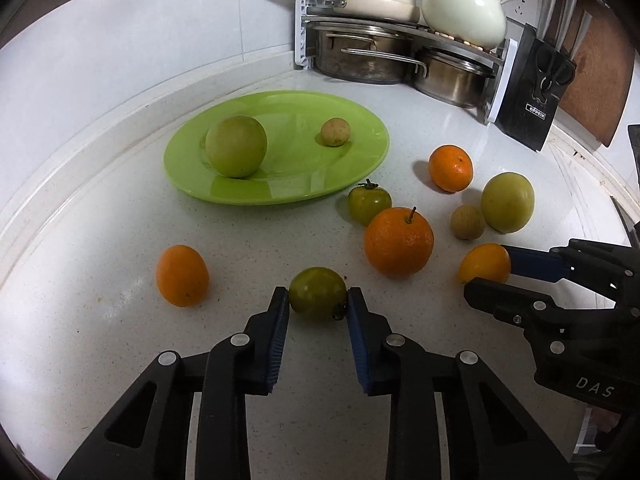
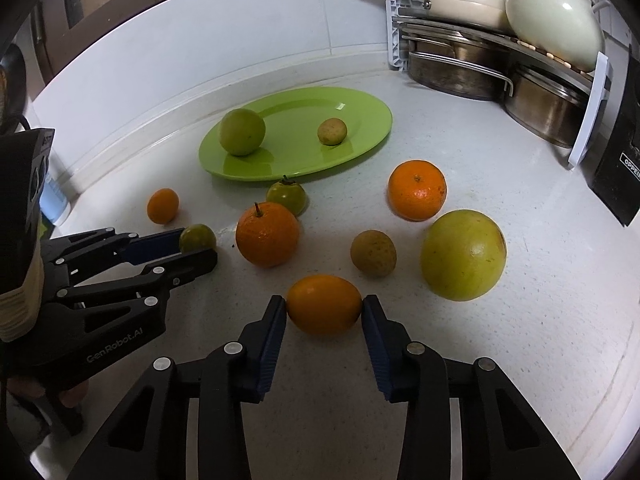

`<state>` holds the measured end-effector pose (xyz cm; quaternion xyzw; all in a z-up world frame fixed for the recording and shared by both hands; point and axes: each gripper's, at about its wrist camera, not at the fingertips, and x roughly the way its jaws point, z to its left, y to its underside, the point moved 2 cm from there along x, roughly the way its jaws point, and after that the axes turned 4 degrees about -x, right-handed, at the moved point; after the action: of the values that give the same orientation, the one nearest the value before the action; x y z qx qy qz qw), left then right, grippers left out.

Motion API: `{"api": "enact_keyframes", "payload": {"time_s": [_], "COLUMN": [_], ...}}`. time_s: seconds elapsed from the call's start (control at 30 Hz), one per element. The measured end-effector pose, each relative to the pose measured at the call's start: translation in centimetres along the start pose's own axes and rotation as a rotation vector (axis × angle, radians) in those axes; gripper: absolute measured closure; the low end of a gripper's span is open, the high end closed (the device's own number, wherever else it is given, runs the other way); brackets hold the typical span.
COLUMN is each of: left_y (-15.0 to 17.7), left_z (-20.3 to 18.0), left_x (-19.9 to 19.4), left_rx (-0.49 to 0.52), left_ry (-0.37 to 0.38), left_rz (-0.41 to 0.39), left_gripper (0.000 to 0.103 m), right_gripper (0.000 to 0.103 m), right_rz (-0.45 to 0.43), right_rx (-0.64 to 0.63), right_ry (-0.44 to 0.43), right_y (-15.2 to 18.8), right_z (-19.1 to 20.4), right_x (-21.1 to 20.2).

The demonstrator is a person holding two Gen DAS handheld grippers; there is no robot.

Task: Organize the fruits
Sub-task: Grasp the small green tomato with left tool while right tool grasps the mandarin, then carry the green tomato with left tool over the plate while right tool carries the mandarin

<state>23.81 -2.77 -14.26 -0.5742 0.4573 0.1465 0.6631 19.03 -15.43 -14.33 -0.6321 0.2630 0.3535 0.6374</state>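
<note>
A green plate (image 1: 304,184) (image 2: 360,120) at the back holds a large green fruit (image 1: 236,146) (image 2: 242,132) and a small brown fruit (image 1: 335,132) (image 2: 332,131). My left gripper (image 1: 318,300) (image 2: 200,246) is shut on a green tomato (image 1: 317,294) (image 2: 197,237) resting on the counter. My right gripper (image 2: 324,306) (image 1: 486,272) is shut on a small orange fruit (image 2: 324,305) (image 1: 485,263), also on the counter. Loose on the counter lie a stemmed orange (image 1: 399,241) (image 2: 267,234), a mandarin (image 1: 451,168) (image 2: 417,190), another green tomato (image 1: 369,204) (image 2: 287,197), a brown fruit (image 1: 467,222) (image 2: 373,253), a big green fruit (image 1: 507,202) (image 2: 463,255) and a small orange fruit (image 1: 182,275) (image 2: 162,206).
A rack with steel pots (image 1: 368,56) (image 2: 460,72) and a cream kettle (image 1: 464,8) (image 2: 556,20) stands in the back corner. A black knife block (image 1: 532,88) (image 2: 616,176) is to its right. The tiled wall (image 1: 140,48) runs behind the plate.
</note>
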Motion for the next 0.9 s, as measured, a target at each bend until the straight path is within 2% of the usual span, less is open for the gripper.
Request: {"api": "enact_keyframes", "payload": {"time_s": [0.47,0.9], "left_y": [-0.2,-0.6], "left_z": [-0.3,-0.8], "left_x": [-2.5,-6.4], "left_rx": [0.0,-0.026], "left_ry": [-0.009,-0.038], "left_rz": [-0.054,-0.118], "left_gripper": [0.074,0.074], "right_gripper": [0.063,0.063], "right_rz": [-0.04,-0.119], "right_rx": [-0.015,-0.097], "right_ry": [-0.001,-0.011], "right_y": [-0.5,-1.6], "right_z": [0.0,1.3], "right_x": [-1.8,-5.2]}}
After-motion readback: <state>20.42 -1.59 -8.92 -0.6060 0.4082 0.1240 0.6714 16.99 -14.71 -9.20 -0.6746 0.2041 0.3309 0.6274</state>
